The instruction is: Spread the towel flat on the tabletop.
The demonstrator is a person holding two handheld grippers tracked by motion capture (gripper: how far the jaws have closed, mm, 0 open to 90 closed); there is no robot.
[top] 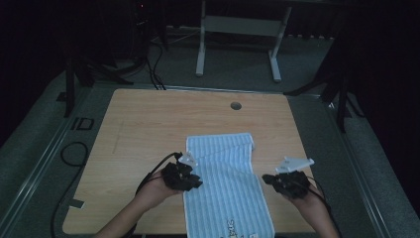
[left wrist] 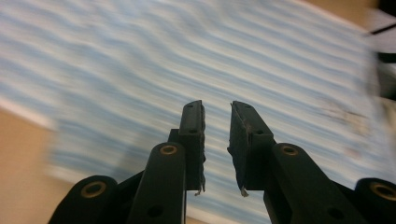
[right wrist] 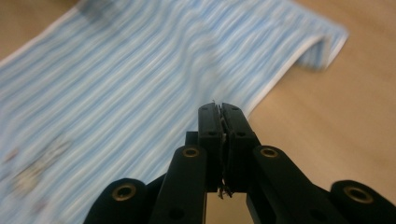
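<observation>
- We are seeing the blue striped towel (top: 225,183) lying lengthwise on the wooden table (top: 148,124), from frame centre to the bottom edge.
- We are holding the left gripper (left wrist: 217,112) over the towel, jaws slightly parted, gripping nothing.
- We are keeping the right gripper (right wrist: 221,108) pressed closed, empty, beside the towel's right edge.

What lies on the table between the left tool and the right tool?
In the high view, the blue striped towel lies between the left tool and the right tool, flat on the wooden table, its far end folded over.
</observation>
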